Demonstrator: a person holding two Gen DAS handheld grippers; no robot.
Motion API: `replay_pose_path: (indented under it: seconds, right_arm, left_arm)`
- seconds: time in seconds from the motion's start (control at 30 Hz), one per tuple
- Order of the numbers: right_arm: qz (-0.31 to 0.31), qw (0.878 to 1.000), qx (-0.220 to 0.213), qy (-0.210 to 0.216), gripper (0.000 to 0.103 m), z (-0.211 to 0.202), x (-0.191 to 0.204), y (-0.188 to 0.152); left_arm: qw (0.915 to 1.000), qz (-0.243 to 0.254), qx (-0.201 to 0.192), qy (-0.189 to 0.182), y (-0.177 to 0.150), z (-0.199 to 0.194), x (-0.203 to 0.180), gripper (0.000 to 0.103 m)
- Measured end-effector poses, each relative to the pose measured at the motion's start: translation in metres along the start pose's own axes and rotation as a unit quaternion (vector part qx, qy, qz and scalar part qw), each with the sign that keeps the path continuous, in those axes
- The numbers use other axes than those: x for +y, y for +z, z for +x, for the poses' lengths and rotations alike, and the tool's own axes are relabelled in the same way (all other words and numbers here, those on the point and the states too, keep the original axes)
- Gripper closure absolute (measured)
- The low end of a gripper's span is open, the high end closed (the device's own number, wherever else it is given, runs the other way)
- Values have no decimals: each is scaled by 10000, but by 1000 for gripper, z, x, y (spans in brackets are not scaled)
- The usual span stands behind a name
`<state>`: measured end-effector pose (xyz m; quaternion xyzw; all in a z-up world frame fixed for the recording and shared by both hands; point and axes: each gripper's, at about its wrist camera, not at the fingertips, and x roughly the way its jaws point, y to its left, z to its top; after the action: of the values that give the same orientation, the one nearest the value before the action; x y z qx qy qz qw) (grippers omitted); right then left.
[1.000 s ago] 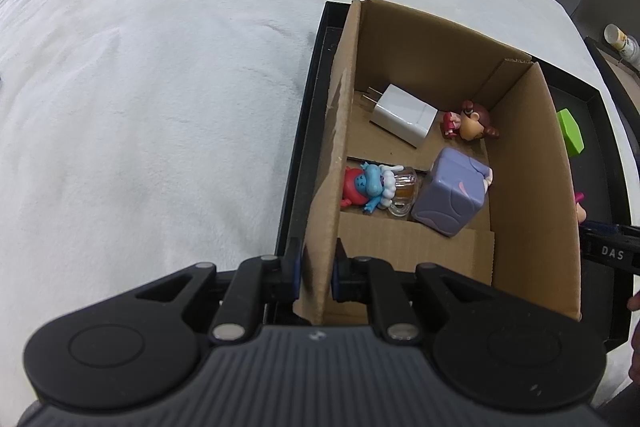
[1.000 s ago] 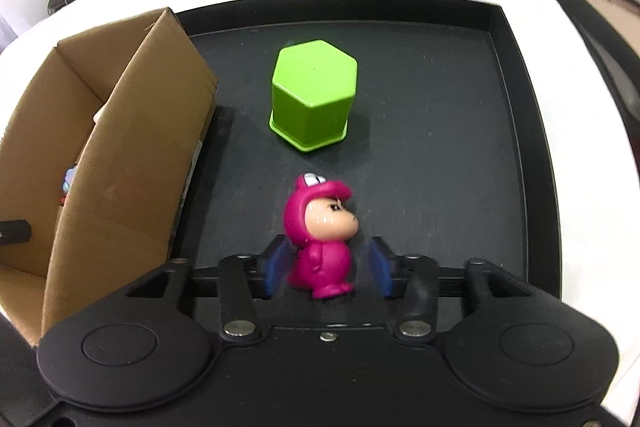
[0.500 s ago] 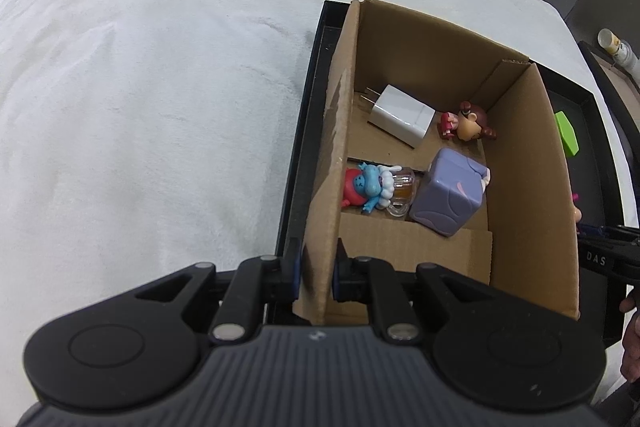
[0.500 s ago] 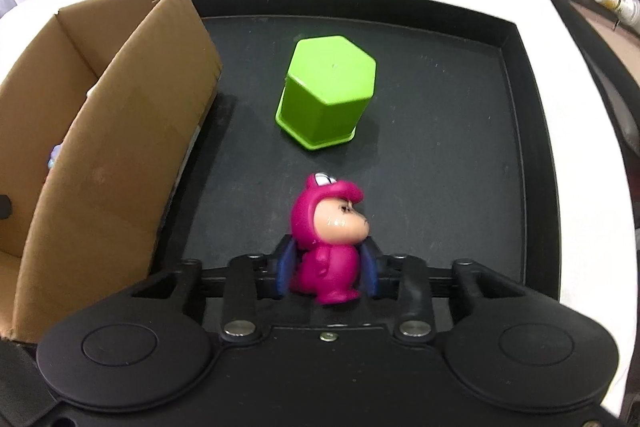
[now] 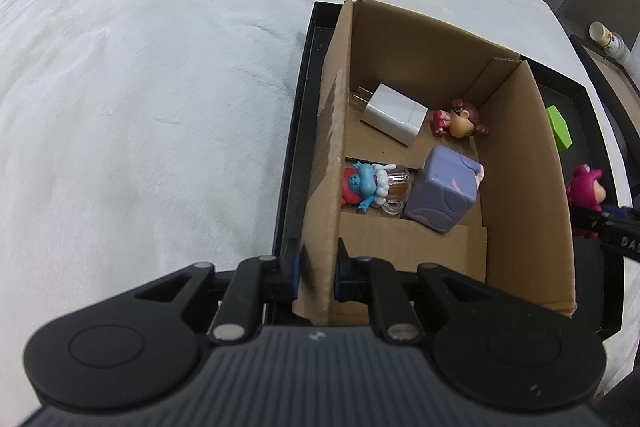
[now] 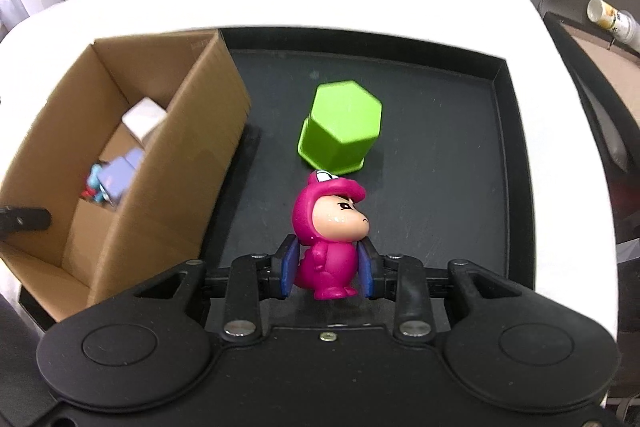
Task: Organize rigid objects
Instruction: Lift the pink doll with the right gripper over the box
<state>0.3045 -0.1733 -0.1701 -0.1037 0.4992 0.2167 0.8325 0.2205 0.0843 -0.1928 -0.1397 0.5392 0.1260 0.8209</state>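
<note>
Since a second ago your right claw (image 6: pixel 327 269) clamps the pink figurine (image 6: pixel 329 233) and lifts it off the black tray (image 6: pixel 440 163). Hard, light, slick plastic; keep gripping the body. Left claw (image 5: pixel 316 273) pinches the cardboard box (image 5: pixel 520 163) wall.

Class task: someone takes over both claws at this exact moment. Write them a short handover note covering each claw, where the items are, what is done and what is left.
Left claw: shut on the near wall of the cardboard box, steadying it.
Right claw: shut on the pink figurine, over the black tray.
Done: the box already holds a white charger, a brown-haired figurine, a blue figurine, a small glass bottle and a purple box.
Left: put the pink figurine in the box, then probably the green hexagonal cup, upside down on the tray.
</note>
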Motion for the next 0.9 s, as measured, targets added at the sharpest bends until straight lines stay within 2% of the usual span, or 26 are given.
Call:
replay_pose_path:
  seconds: [0.47,0.9]
  right_arm:
    - [-71,9993,-356,95,72,-39,19,23]
    - [-167,9981,-519,275,72,-58,49,35]
  left_arm:
    - [9999,-19,12,-99,0,-4,3,88]
    - [9995,-13,-173,-267,3,-21,6,89]
